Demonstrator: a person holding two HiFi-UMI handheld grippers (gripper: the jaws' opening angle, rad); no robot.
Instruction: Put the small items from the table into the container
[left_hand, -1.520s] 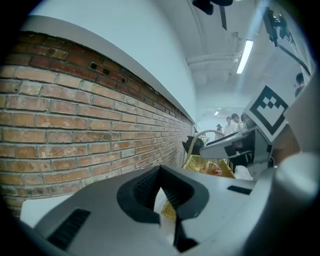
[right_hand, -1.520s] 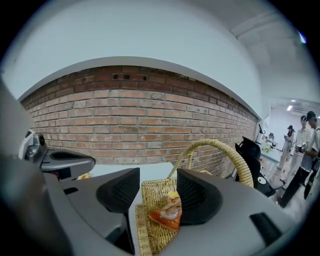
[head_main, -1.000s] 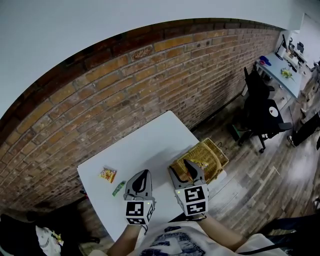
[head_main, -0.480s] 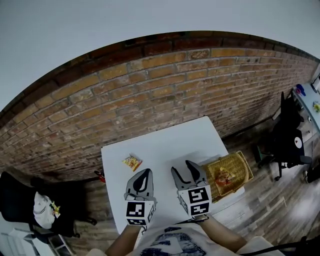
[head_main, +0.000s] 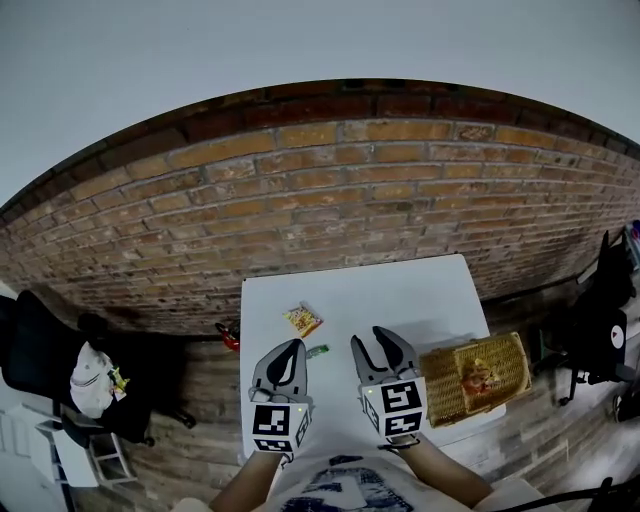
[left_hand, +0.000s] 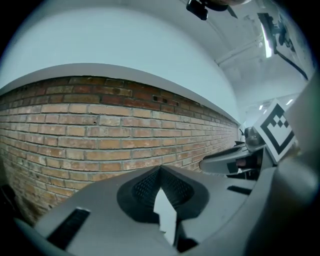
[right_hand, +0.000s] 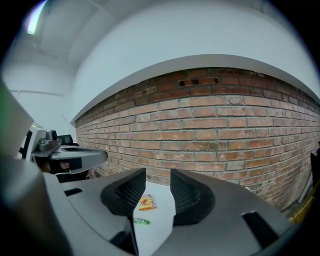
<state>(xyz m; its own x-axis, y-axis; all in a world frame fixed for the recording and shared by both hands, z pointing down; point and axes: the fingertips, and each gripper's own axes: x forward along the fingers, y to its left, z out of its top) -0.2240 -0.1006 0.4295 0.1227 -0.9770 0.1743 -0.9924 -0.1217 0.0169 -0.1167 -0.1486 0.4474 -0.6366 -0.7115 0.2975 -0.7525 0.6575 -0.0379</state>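
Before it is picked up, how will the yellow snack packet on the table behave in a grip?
The yellow snack packet looks flat and thin, so it is probably light and floppy. It lies flat on the table, so it should slide rather than roll if pushed.

Print on yellow packet (head_main: 302, 319), near left edge of table (head_main: 420, 290), too small to be read. Nearby green item (head_main: 317, 351) not identified. Contents of basket (head_main: 438, 372) indistinct. Both forearms (head_main: 450, 482) cut off at lower picture edge.
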